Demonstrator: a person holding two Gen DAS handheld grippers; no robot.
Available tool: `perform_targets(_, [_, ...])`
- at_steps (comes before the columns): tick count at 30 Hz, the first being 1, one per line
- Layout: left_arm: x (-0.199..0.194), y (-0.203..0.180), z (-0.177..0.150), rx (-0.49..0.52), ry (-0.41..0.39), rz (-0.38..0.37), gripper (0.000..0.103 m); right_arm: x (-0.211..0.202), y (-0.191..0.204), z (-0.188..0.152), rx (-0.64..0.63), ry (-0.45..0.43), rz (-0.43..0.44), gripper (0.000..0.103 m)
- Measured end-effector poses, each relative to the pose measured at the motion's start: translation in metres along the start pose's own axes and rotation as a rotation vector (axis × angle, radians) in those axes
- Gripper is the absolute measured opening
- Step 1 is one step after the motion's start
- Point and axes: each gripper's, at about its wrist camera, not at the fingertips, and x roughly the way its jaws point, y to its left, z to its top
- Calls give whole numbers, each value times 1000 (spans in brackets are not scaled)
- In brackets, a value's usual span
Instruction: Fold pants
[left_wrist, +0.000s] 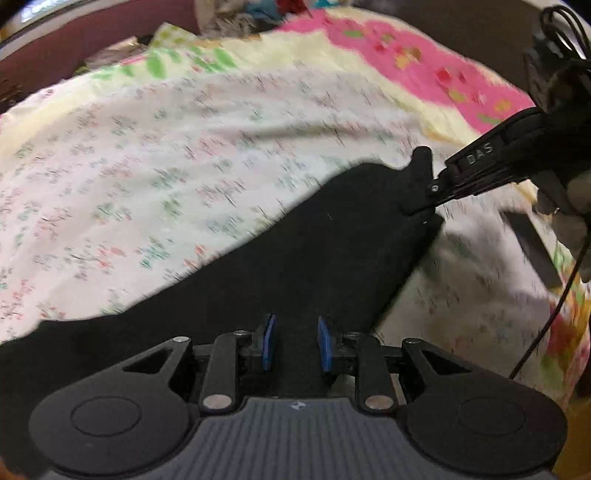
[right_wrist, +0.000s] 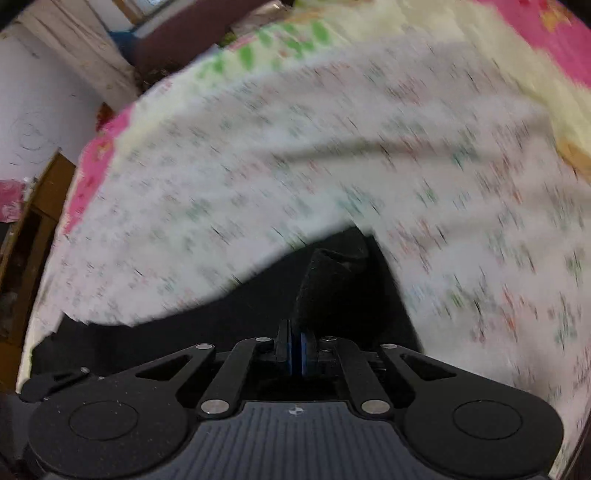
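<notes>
The black pants lie across a white floral sheet. My left gripper is over the near part of the pants; its blue pads stand apart with black cloth between them, not pinched. My right gripper is shut on a raised fold of the pants. It also shows in the left wrist view, clamped on the pants' far corner and holding it up. Both views are blurred by motion.
A pink and yellow blanket lies under the sheet toward the back. A heap of clothes sits at the far end. A wooden cabinet and a white wall stand to the left. A black cable hangs at right.
</notes>
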Motion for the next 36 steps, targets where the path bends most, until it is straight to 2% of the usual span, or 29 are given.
perform_targets(3, [9, -10, -1, 15, 41, -1, 34, 13, -2, 2, -36, 30, -27, 1])
perform_targets(6, [9, -13, 3, 31, 36, 8, 34, 13, -4, 10, -69, 26, -82, 14])
perform_targets(8, [10, -12, 6, 27, 35, 11, 34, 5, -10, 14, -58, 4, -94, 18])
perform_targets(10, [12, -9, 10, 16, 34, 13, 35, 1, -13, 20, -55, -9, -81, 23])
perform_targets(11, [15, -8, 10, 10, 37, 15, 35, 5, -14, 24, -54, -2, -65, 31])
perform_targets(12, [17, -7, 11, 6, 40, 15, 35, 13, -16, 27, -49, 22, -50, 37])
perform_targets(14, [23, -6, 11, 0, 48, 10, 35, 32, -16, 30, -43, 73, -16, 41])
perform_targets(16, [24, -9, 10, 13, 48, 5, 35, 40, -13, 28, -50, 77, -39, 23])
perform_targets(17, [23, -13, 8, 34, 47, 5, 35, 39, -10, 29, -48, 80, -38, 0])
perform_targets(19, [24, -18, 6, 73, 41, 2, 35, 29, -12, 31, 7, 64, 19, 0])
perform_targets(24, [24, -23, 10, 81, 26, -27, 35, 8, -18, 37, 7, 26, 13, 0])
perform_targets(28, [24, -26, 18, 85, -2, -41, 35, 0, -37, 41, 30, -3, -64, 0])
perform_targets(32, [29, -28, 18, 95, 0, -36, 35, 3, -46, 37, 64, 15, -31, 0])
perform_targets(34, [29, -29, 17, 96, 0, -39, 35, 4, -41, 35, 45, 22, 6, 14])
perform_targets(35, [28, -31, 16, 110, 0, -39, 35, 8, -38, 33, 25, 32, 10, 33])
perform_targets(36, [28, -34, 14, 136, -5, -30, 36, 11, -35, 32, 5, 42, 9, 36])
